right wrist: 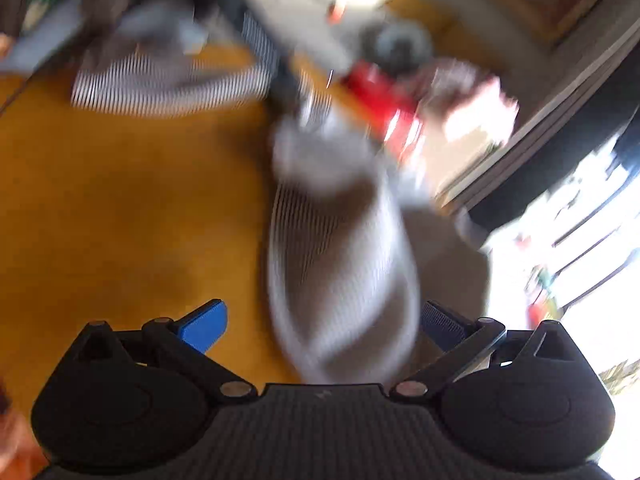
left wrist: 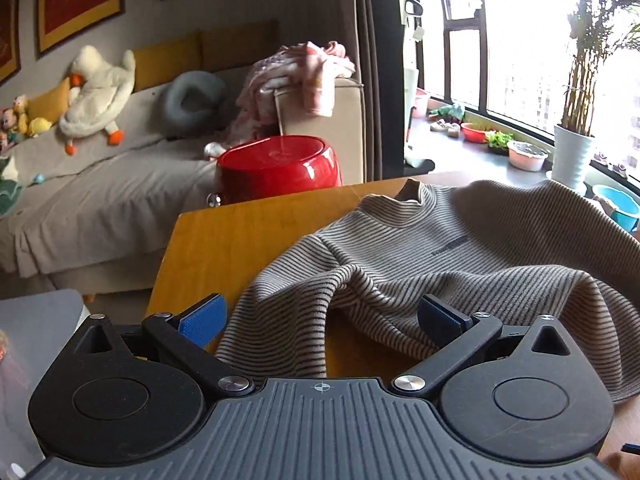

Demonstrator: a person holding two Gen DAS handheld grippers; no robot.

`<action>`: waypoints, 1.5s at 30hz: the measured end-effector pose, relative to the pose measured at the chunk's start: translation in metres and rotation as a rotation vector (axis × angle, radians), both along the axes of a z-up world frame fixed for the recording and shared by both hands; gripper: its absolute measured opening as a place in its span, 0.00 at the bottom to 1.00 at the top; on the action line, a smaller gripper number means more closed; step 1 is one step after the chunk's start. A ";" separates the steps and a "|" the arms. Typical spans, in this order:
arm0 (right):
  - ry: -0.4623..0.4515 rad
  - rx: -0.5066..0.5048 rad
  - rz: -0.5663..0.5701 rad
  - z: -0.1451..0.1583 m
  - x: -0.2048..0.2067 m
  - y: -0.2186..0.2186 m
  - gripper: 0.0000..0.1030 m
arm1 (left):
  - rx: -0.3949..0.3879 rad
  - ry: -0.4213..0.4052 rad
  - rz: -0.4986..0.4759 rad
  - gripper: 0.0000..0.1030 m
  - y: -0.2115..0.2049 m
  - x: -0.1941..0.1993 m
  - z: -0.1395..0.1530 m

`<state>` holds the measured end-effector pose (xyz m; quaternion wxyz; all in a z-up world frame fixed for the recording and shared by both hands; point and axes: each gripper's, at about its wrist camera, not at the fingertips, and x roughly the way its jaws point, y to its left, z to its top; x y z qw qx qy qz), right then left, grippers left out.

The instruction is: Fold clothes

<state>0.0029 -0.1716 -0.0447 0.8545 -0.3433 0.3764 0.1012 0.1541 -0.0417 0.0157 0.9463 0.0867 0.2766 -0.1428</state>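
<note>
A beige, dark-striped sweater [left wrist: 440, 248] lies rumpled on the yellow wooden table [left wrist: 248, 236], collar toward the far edge. My left gripper [left wrist: 320, 320] is open, low over the near hem, and a raised fold of the sweater sits between its blue pads [left wrist: 202, 320]. The right wrist view is badly blurred. My right gripper [right wrist: 324, 324] is open above the table [right wrist: 120, 208], and a striped sleeve or edge of the sweater [right wrist: 340, 264] runs between its fingers. More striped cloth [right wrist: 168, 84] lies at the far left.
A red round bin [left wrist: 276, 170] stands just beyond the table's far edge, with a grey sofa [left wrist: 100, 184] carrying plush toys and pink clothes behind it. A windowsill with pots and basins [left wrist: 528, 154] is at the right. A blue basin [left wrist: 618, 204] sits past the sweater.
</note>
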 end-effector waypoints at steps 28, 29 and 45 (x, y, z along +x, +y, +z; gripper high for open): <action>-0.935 0.031 -0.217 0.097 0.034 -0.004 1.00 | -0.078 -0.011 -0.108 1.00 0.021 -0.031 -0.004; -0.851 0.070 -0.185 0.096 0.033 -0.004 1.00 | -0.076 -0.001 -0.086 1.00 0.021 -0.027 -0.005; -0.302 -0.192 -0.059 -0.017 0.032 0.019 1.00 | -0.087 0.034 0.023 1.00 0.029 -0.016 -0.004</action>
